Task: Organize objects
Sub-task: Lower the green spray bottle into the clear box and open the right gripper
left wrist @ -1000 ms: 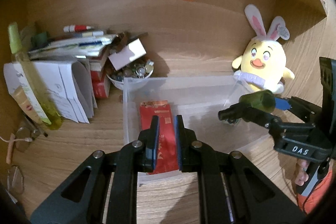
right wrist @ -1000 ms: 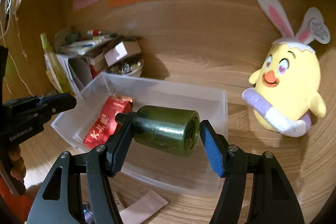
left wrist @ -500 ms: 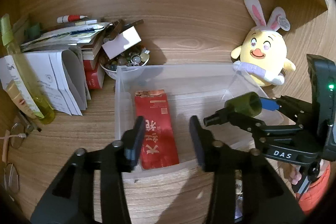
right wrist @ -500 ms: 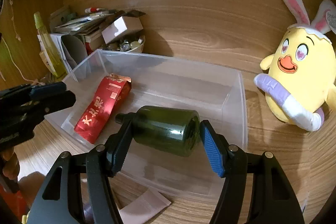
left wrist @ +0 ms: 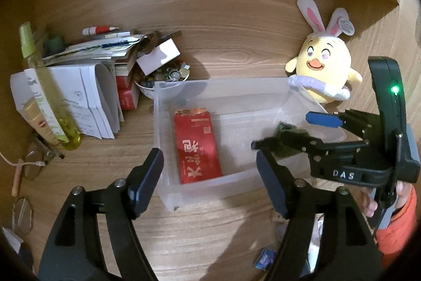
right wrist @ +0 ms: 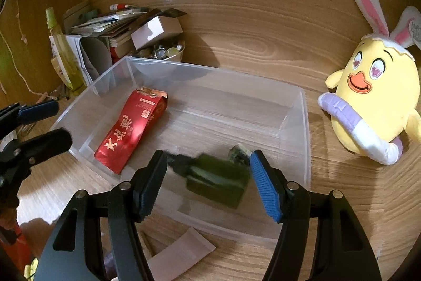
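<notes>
Drop step: our left tongs [left wrist: 210, 173] are opening, empty, above the red packet [left wrist: 198, 146] in the clear bin [right wrist: 302, 107]. Right tongs [right wrist: 208, 178] stand apart w/ the blurred green bottle [right wrist: 215, 178] between, apparently loose. Next: we fetch more clutter.

Clear plastic bin [right wrist: 302, 107] sits mid-frame on the wooden desk [right wrist: 263, 25], w/ the foil packet [right wrist: 131, 131] in its left part & the bottle [right wrist: 215, 175], blurred, in its lower right. Plush chick [right wrist: 373, 96] stands right of the bin. Bowl of trinkets [right wrist: 165, 52] & paper stack [right wrist: 105, 25] lie upper left, behind the bin.
</notes>
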`<state>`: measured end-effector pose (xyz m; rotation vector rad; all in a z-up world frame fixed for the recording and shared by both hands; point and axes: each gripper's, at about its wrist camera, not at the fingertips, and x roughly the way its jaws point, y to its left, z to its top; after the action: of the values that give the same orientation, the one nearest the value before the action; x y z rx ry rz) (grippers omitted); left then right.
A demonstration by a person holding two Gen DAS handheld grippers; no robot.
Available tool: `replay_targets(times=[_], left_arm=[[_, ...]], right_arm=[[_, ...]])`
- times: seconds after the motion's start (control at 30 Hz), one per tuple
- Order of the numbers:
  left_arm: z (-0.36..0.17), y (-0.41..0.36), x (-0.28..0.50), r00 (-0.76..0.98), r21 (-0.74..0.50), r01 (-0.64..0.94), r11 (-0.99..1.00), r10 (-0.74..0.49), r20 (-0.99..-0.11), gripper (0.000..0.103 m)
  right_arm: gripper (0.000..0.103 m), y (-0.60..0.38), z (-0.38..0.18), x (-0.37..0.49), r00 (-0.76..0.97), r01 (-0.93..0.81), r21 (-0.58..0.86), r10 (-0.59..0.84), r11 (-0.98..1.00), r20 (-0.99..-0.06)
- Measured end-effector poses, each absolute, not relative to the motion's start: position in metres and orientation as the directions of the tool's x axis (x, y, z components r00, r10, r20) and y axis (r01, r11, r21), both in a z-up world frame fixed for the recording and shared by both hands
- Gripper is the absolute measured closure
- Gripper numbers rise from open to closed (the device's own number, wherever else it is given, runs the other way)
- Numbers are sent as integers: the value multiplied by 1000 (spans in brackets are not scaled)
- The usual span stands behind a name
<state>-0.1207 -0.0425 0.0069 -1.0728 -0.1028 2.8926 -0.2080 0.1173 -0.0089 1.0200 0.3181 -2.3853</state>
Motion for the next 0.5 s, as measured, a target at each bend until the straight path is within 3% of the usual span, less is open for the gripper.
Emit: replay_targets(times=[0.17,0.33,0.5], left_arm=[[10,-41,-106,-763,-64,-27,-998,62,-643,23],[11,-38,-91,-761,-69,-31,-997,68,-645,20],[9,-31,-77,-761,-57,-39,-998,67,-645,18]], right_arm=[[37,123,-3,-195,-609,539,-37,-359,-842,-707],[26,136,7,-173,-644,532,-55,-361,-845,-674],[25,153,14,-151,-659,527,-42,-377,-849,-651]])
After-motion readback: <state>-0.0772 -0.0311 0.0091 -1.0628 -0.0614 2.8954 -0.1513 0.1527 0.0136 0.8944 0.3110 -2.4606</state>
